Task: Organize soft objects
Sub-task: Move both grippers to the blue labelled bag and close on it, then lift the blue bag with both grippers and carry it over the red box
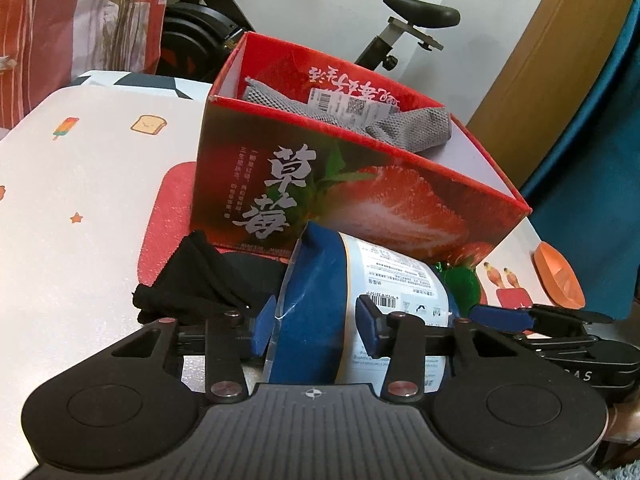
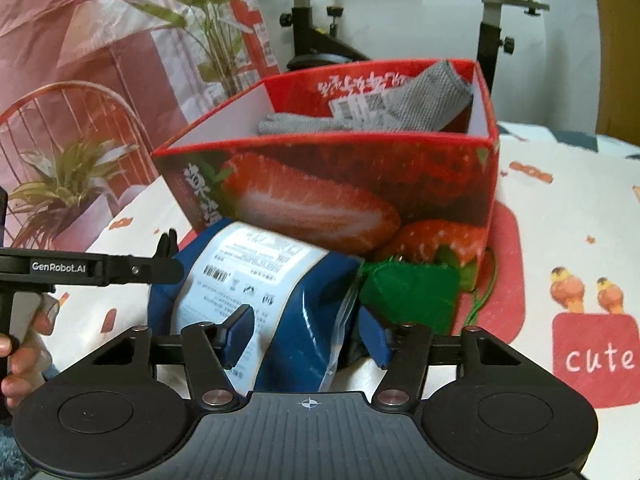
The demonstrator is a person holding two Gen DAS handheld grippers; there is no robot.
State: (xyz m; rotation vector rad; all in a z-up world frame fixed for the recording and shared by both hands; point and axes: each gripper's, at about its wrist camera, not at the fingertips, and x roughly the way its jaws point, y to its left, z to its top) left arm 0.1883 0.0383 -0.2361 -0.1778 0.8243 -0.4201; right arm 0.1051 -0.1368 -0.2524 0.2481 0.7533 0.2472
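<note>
A soft blue package (image 1: 316, 280) in clear plastic with a white label lies on the table in front of the red strawberry box (image 1: 360, 200). My left gripper (image 1: 316, 328) is shut on one end of it, both blue pads against the wrap. My right gripper (image 2: 306, 336) is shut on the same package (image 2: 280, 292) from the other side. Inside the box (image 2: 340, 184) lies a grey cloth (image 2: 420, 100) with a tag. A black cloth (image 1: 192, 280) lies left of the package and a green knitted piece (image 2: 408, 296) lies beside it, against the box.
The box stands on a red mat (image 1: 168, 220) on a white patterned tablecloth (image 2: 580, 200). An orange dish (image 1: 560, 280) sits at the table's right edge. A hand (image 2: 16, 360) holds the left gripper's handle. An exercise bike (image 1: 420, 12) and plants (image 2: 60, 184) stand behind the table.
</note>
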